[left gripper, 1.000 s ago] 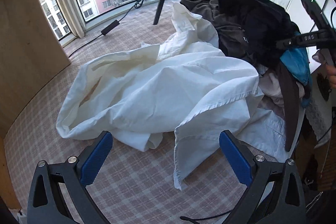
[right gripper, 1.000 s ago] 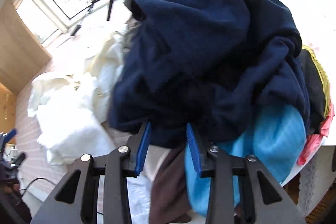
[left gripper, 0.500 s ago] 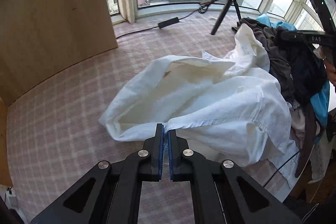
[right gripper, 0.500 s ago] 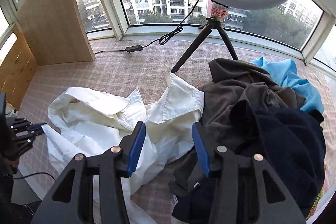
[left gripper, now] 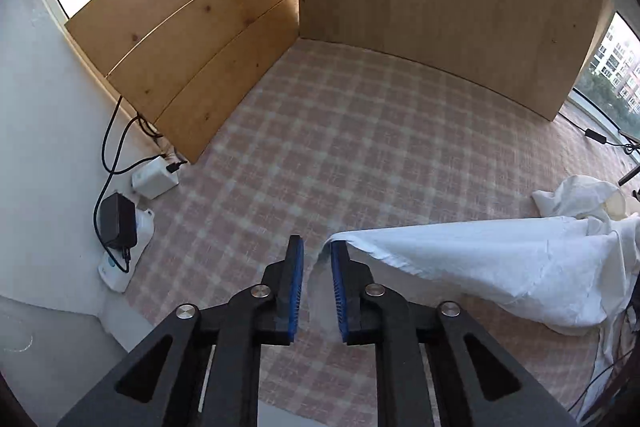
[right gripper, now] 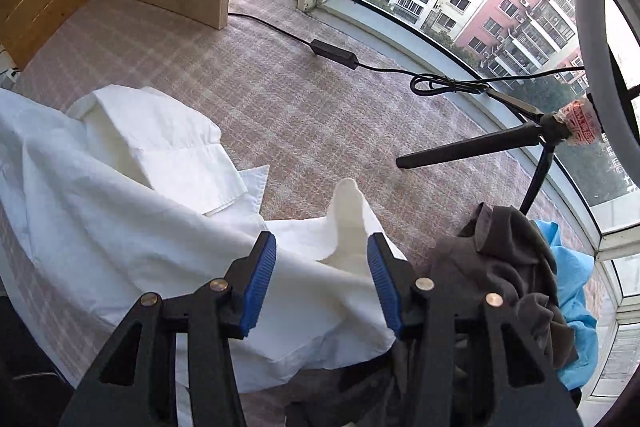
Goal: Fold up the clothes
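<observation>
A white shirt (left gripper: 500, 259) lies stretched across the pink checked surface (left gripper: 340, 127), pulled out in a long taut fold from the right. Its hem corner rests against the right fingertip of my left gripper (left gripper: 317, 243). The jaws stand a little apart, with blurred white cloth between the blue pads. In the right wrist view the same white shirt (right gripper: 100, 207) spreads to the left, its collar up. My right gripper (right gripper: 320, 241) is open just above a raised peak of the shirt, with nothing pinched.
A grey garment (right gripper: 500, 267) and a light blue one (right gripper: 572, 287) are heaped at the right. A tripod (right gripper: 480, 143) with a ring light and its cable stands by the windows. Wooden panels (left gripper: 440, 7) wall the far left, with power adapters (left gripper: 118, 219) below.
My left gripper shut on the shirt's hem and carried it far to the left; its jaws have now parted slightly. My right gripper left the clothes pile and came over the shirt, staying open.
</observation>
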The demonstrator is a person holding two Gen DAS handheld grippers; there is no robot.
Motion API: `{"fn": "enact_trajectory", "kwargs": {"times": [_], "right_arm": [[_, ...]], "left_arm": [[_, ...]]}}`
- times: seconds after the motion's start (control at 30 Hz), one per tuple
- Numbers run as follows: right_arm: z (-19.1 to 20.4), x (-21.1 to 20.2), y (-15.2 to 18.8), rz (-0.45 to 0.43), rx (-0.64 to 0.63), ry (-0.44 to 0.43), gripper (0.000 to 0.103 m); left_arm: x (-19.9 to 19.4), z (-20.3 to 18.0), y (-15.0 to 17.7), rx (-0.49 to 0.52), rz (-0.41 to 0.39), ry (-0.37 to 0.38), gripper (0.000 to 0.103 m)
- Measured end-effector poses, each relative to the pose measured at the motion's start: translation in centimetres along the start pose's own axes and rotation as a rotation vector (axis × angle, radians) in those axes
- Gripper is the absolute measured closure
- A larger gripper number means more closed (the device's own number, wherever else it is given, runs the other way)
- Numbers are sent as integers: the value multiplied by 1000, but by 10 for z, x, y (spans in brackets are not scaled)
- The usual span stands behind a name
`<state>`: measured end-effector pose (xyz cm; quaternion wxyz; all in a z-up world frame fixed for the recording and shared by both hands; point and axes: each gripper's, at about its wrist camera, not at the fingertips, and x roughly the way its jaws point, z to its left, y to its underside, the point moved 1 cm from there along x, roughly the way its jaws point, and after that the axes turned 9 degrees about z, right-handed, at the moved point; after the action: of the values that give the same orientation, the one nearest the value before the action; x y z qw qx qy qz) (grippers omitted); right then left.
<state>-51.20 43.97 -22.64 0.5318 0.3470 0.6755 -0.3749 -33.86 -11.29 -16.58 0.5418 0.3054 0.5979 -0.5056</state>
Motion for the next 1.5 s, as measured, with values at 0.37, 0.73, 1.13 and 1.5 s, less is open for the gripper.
{"fn": "enact_trajectory", "kwargs": {"times": [0.37, 0.73, 1.13, 1.5], "right_arm": [[-75, 56, 47, 54, 387, -29, 54], [-79, 74, 55, 57, 415, -103, 53], [-82, 79, 53, 40, 449, -216, 99], [-75, -62, 132, -205, 575, -375, 99]], "left_arm": [[-49, -177, 4, 428, -104, 210, 57], [20, -421, -15, 960, -66, 225, 52], [16, -367, -68, 766, -54, 329, 103], [-45, -183, -134, 481, -209, 212, 103]]}}
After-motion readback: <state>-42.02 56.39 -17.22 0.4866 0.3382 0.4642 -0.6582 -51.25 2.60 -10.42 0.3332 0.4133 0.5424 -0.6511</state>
